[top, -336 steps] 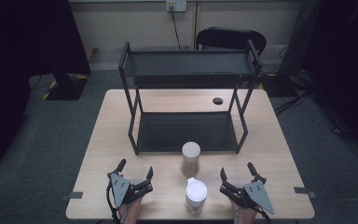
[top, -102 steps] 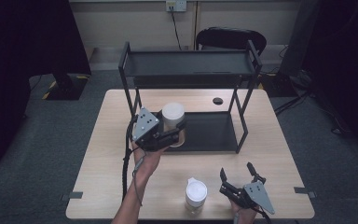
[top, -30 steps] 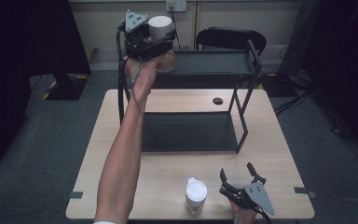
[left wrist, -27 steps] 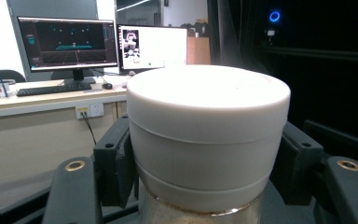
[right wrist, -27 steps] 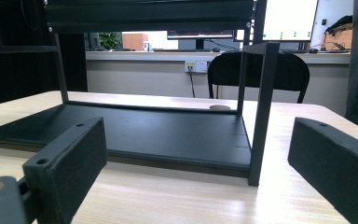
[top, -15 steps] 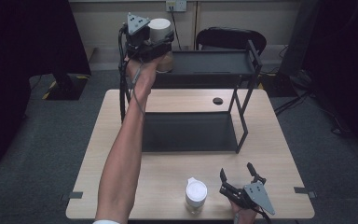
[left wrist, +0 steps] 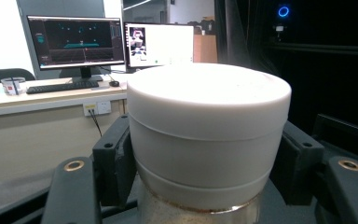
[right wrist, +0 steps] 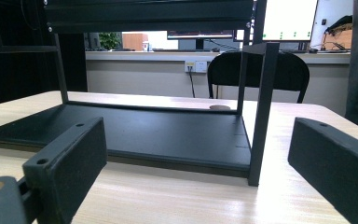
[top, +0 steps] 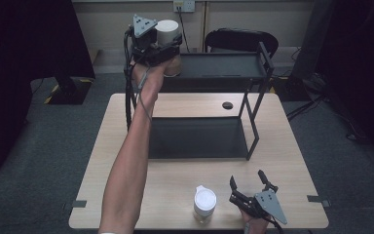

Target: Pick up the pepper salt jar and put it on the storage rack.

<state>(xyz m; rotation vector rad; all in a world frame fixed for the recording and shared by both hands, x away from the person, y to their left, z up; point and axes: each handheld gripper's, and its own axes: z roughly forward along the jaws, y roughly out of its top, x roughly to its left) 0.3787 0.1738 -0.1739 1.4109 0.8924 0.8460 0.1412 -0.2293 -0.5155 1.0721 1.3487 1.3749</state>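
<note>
The wooden bench (top: 175, 195) is seen from above, and a black two-level shelf rack (top: 253, 97) is stood on its far half, toward twelve o'clock. The rack's lower tray (top: 195, 139) is laid flat on the bench top, while its upper shelf (top: 224, 66) is carried on four thin posts. A black chair (top: 238, 39) is placed behind the rack, at about one o'clock.

A person's left forearm (top: 131, 161) is stretched from the six o'clock edge up toward eleven o'clock. The left hand-held gripper (top: 163, 46) is raised at the upper shelf's left end, and a jar with a wide white lid (top: 167, 30) is pinched between its jaws. In the left gripper view the black pads (left wrist: 114, 158) are pressed against both sides of the white lid (left wrist: 207, 130), with the jar's glass body just below. Whether the jar's base is rested on the upper shelf cannot be told.

The right hand-held gripper (top: 248, 187) is laid near the bench's front edge at about five o'clock, its jaws spread wide with nothing between them. In the right gripper view the rack is seen between the two parted jaws.

A second white-lidded jar (top: 205, 204) is stood on the bench just left of the right hand-held gripper, apart from it. A small dark round cap (top: 227, 105) is seen on the bench beside the rack's far right post.
</note>
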